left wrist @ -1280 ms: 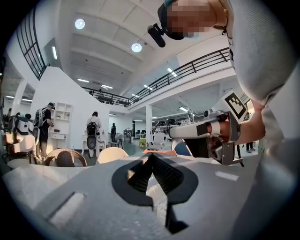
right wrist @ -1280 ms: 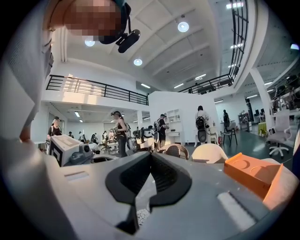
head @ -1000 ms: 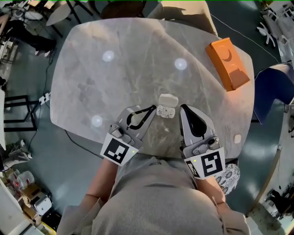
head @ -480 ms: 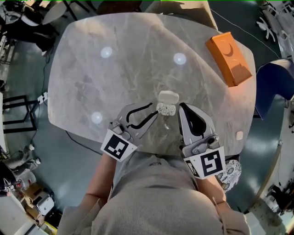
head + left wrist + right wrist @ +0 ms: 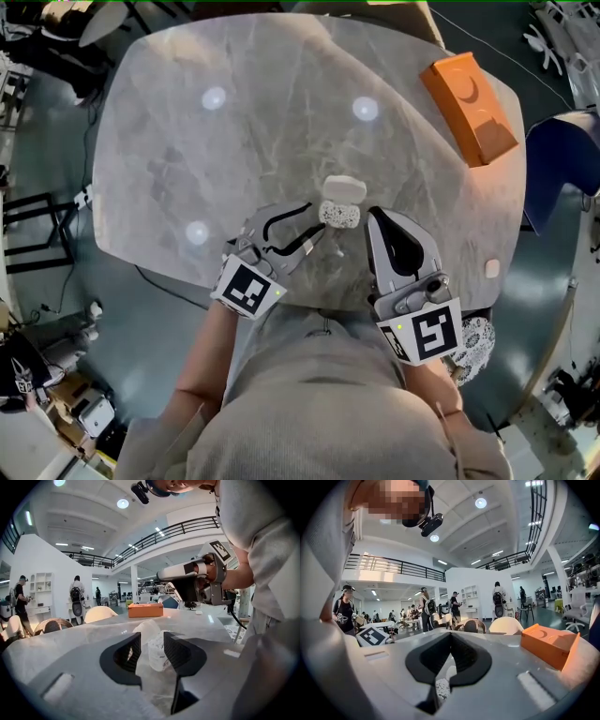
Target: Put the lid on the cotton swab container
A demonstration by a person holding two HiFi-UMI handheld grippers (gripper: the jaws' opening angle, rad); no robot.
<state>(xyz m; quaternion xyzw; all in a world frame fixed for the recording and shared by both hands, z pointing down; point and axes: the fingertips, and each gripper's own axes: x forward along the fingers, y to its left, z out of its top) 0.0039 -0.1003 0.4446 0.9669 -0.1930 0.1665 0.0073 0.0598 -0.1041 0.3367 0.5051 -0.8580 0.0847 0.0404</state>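
The cotton swab container (image 5: 338,215) sits on the gray counter (image 5: 234,159), near the person's edge. Its lid (image 5: 344,189) is off and lies just behind it, maybe touching it, but that is hard to see. The left gripper (image 5: 314,225) has just been opening its jaws. They are apart now, with the container in the gap just ahead of them, and they do not press on it. The right gripper (image 5: 372,217) is closed tight and holds nothing, just beside the container. An orange box (image 5: 469,108) lies far off at the counter's edge.
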